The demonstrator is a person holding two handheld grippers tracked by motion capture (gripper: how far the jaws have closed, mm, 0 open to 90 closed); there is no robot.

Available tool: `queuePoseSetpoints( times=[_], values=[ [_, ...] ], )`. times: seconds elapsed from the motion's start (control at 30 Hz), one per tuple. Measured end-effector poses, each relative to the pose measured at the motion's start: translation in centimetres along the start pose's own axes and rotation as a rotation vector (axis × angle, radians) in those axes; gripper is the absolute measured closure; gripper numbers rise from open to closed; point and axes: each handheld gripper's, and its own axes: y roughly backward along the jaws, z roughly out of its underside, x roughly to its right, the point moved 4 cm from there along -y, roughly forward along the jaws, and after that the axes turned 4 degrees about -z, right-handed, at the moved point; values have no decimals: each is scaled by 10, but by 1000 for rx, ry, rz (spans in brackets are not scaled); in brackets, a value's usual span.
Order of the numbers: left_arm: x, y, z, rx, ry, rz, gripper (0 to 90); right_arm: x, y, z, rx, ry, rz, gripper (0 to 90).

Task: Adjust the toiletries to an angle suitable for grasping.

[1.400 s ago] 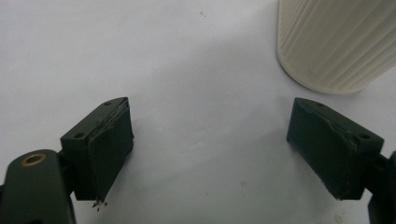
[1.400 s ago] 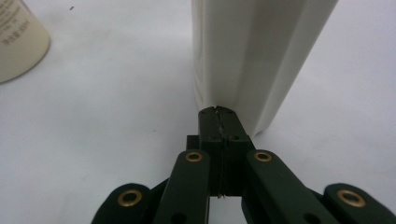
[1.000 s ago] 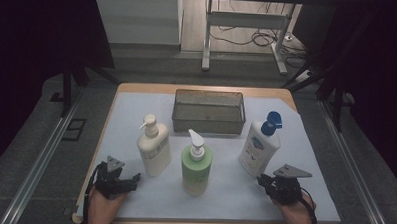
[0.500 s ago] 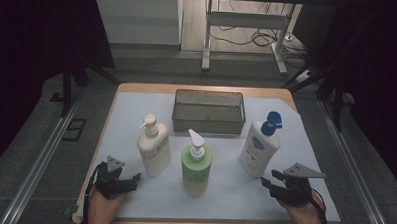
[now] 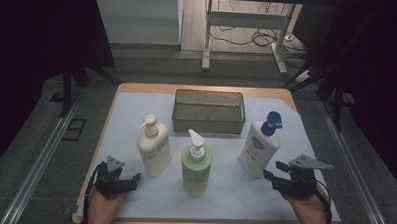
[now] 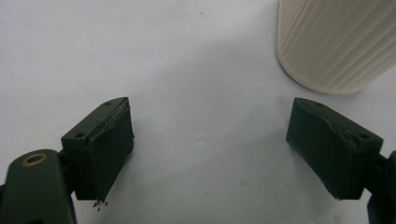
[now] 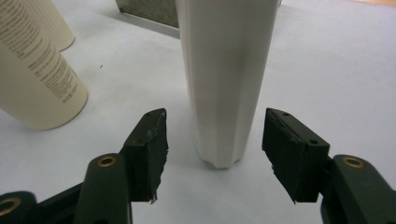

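White table cover [image 5: 233, 193] looks slick: right gripper [image 5: 274, 173], jaws just widened and empty, could tip the blue-capped bottle [image 5: 258, 146]; left gripper [image 5: 131, 178] idles open.

A grey floor [image 5: 40, 151] surrounds the wooden table [image 5: 197, 90] (white-covered), with cables [image 5: 249, 38], perhaps, beyond.

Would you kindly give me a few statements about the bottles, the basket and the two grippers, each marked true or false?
1. Three pump bottles stand upright on the table. True.
2. The white bottle with the blue pump lies inside the mesh basket. False: it stands in front of the basket's right end.
3. The right gripper is clamped on that bottle. False: its jaws stand apart, clear of the bottle's sides, and have just been opening.
4. The left gripper is open with nothing between its jaws. True.
5. The green bottle stands between the cream bottle and the white one. True.
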Motion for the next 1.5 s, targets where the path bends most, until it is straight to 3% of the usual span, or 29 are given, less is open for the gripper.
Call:
queuePoseSetpoints(
  times=[0.43, 0.87, 1.5],
  values=[
    [0, 0, 0, -1, 0, 1, 145, 3, -6, -24, 9, 21, 22, 349],
    [0, 0, 0, -3, 0, 2, 145, 2, -24, -44, 8, 25, 25, 321],
    [0, 0, 0, -3, -1, 2, 145, 3, -48, -56, 0, 39, 43, 343]
  ],
)
